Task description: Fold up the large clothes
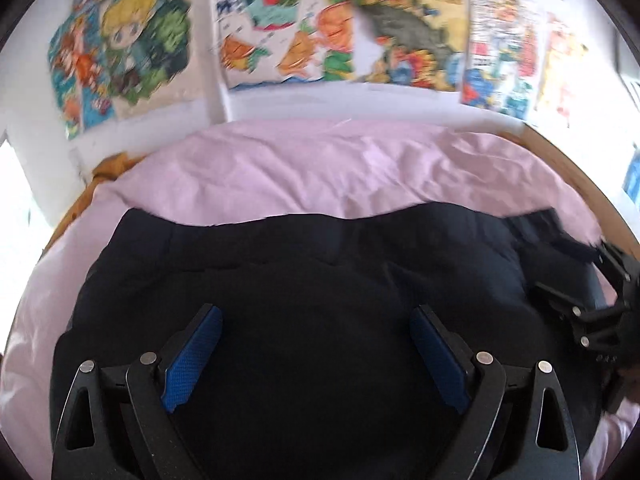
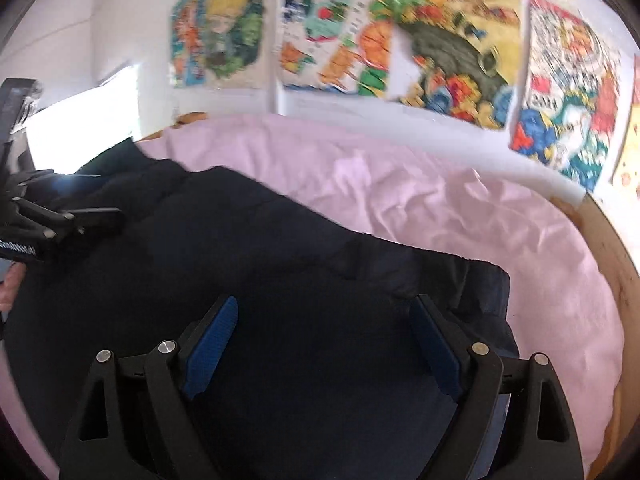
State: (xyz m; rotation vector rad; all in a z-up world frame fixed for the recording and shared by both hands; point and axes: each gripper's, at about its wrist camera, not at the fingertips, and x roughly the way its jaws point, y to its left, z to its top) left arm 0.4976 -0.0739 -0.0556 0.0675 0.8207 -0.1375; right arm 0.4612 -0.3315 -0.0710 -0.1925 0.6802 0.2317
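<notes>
A large dark navy garment point(image 1: 320, 260) lies spread on a pink bedsheet point(image 1: 320, 168), its far edge wavy. My left gripper point(image 1: 316, 312) hovers over the garment's near part, blue pads wide apart, nothing between them. At the right edge of the left wrist view, the right gripper point(image 1: 568, 268) stands by the garment's ribbed right end. In the right wrist view the same garment point(image 2: 280, 240) runs off to the left, and my right gripper point(image 2: 325, 304) is open above it, holding nothing. The left gripper point(image 2: 80, 196) shows at the far left, over the cloth.
Colourful posters point(image 1: 280, 28) cover the white wall behind the bed. A wooden bed frame point(image 2: 608, 248) curves round the right side. A bright window point(image 1: 16, 184) is at the left. Part of a hand point(image 2: 8, 288) shows at the left edge.
</notes>
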